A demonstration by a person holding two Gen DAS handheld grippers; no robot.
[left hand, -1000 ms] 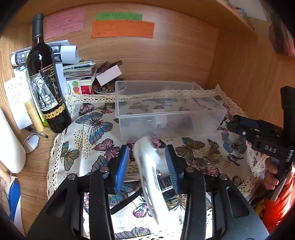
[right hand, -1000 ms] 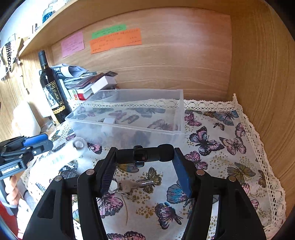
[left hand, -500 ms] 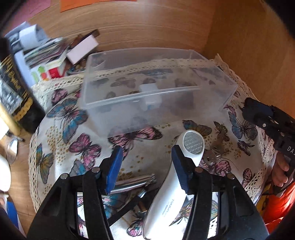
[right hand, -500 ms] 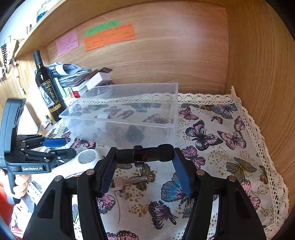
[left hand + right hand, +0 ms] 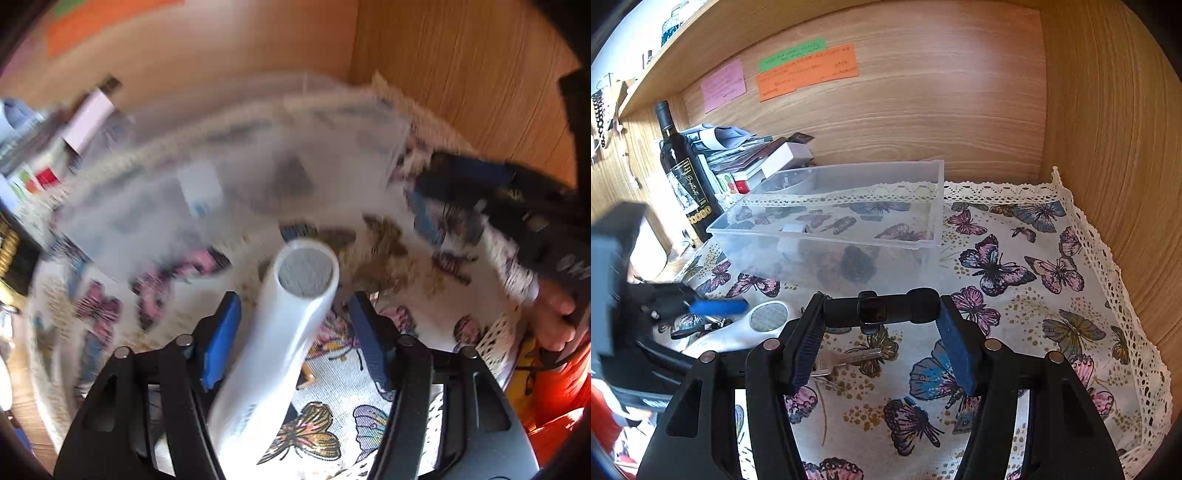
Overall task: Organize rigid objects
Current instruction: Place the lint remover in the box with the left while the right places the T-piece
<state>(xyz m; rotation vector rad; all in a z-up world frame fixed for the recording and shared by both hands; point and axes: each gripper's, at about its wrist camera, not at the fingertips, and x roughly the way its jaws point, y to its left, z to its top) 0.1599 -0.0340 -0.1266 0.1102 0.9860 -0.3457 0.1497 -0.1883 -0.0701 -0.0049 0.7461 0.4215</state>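
The left gripper (image 5: 293, 332) has its blue pads spread wide, and a long white handheld device (image 5: 280, 343) with a round grey mesh face runs up between them. In the left wrist view there is a clear gap between the device and each pad, so nothing is pinching it; whether its far end rests on the butterfly tablecloth (image 5: 1027, 314) or on the gripper frame I cannot tell, as that view is badly smeared. From the right wrist view the same white device (image 5: 753, 325) lies low at the near left of the cloth, its mesh face turned up, with the left gripper (image 5: 701, 310) just over it.

The right gripper (image 5: 882, 345) is wide open too, holding nothing between its pads. A black cylindrical object (image 5: 882, 308) sits across the gap at the fingertips; it looks to be lying on the cloth just beyond them, touching or nearly touching both. On the cloth under the open jaws lies a silver key (image 5: 846, 362), nearer the left pad.

Farther back, in the middle of the cloth, stands a clear plastic bin (image 5: 923, 206) with a few small items inside, one white and some dark. To its left against the wooden wall are a dark wine bottle (image 5: 683, 173) and a stack of books and papers (image 5: 750, 155). Coloured notes (image 5: 809, 70) are stuck to the back panel.
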